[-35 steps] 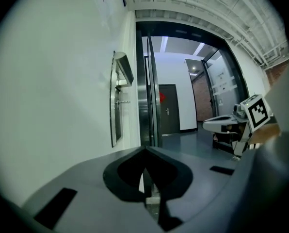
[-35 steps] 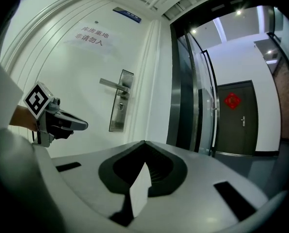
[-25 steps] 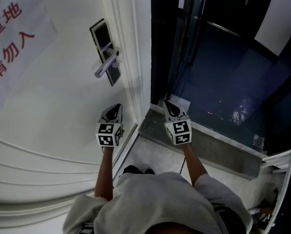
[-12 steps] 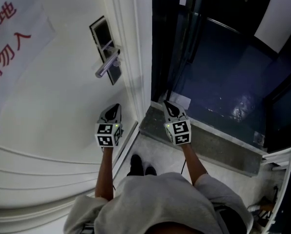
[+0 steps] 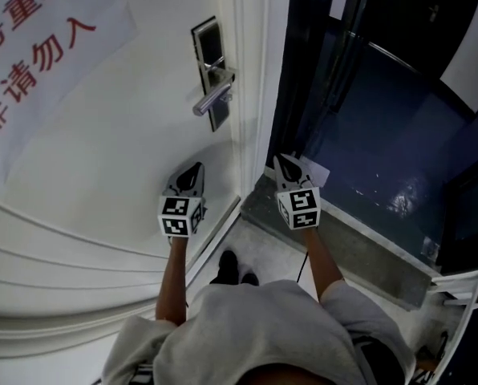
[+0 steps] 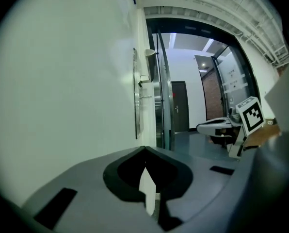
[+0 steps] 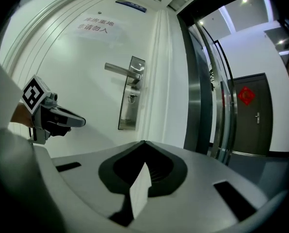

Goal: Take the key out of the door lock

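Both grippers closed and empty, low in front of the door; key in the lock above them.

Head view: tall dark-and-silver metal lock plate (image 5: 210, 72) sits upper centre, at the right edge of the white panelled door (image 5: 103, 151), with a silver lever handle (image 5: 212, 100) pointing lower left. Left gripper (image 5: 196, 169), grey with a marker cube, is below the plate at centre, tips pressed together, nothing between them. Right gripper (image 5: 282, 160) is just right of the door edge, over the grey stone threshold (image 5: 343, 243), jaws likewise together and empty. Right gripper view: small metal key (image 7: 131, 99) shows at the plate just under the lever, left of centre, well apart from both grippers and too small for detail.
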`<control>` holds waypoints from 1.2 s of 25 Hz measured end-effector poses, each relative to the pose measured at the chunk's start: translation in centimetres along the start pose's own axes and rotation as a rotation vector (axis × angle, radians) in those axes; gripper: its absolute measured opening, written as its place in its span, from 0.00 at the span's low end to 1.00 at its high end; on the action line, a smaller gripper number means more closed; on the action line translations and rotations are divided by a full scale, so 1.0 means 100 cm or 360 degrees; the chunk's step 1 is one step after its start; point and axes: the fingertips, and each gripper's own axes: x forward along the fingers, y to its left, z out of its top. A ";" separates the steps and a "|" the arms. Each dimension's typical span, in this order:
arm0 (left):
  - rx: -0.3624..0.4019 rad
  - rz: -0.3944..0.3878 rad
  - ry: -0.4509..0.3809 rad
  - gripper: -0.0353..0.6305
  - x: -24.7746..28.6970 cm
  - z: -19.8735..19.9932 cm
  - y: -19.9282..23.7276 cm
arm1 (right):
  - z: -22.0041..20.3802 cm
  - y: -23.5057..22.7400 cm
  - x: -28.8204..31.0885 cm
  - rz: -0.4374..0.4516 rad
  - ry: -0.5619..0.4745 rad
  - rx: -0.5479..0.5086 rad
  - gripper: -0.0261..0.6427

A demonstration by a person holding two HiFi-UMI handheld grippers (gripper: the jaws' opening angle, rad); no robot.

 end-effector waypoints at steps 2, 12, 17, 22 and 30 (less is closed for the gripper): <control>0.0003 0.0023 0.0008 0.08 -0.007 -0.002 0.007 | 0.007 0.010 0.009 0.0040 -0.0018 -0.0015 0.07; 0.0023 0.0045 -0.0011 0.08 -0.022 0.000 0.018 | 0.051 0.051 0.048 0.0204 -0.0118 -0.0148 0.07; 0.0032 0.0037 -0.0010 0.08 -0.023 0.001 0.019 | 0.082 0.051 0.062 0.0218 -0.0185 -0.0368 0.07; 0.0042 0.0014 -0.0017 0.08 -0.019 0.003 0.017 | 0.114 0.048 0.075 0.0196 -0.0229 -0.0688 0.07; 0.0054 -0.0026 -0.0014 0.08 -0.015 0.004 0.008 | 0.124 0.049 0.097 0.0075 -0.0164 -0.1623 0.07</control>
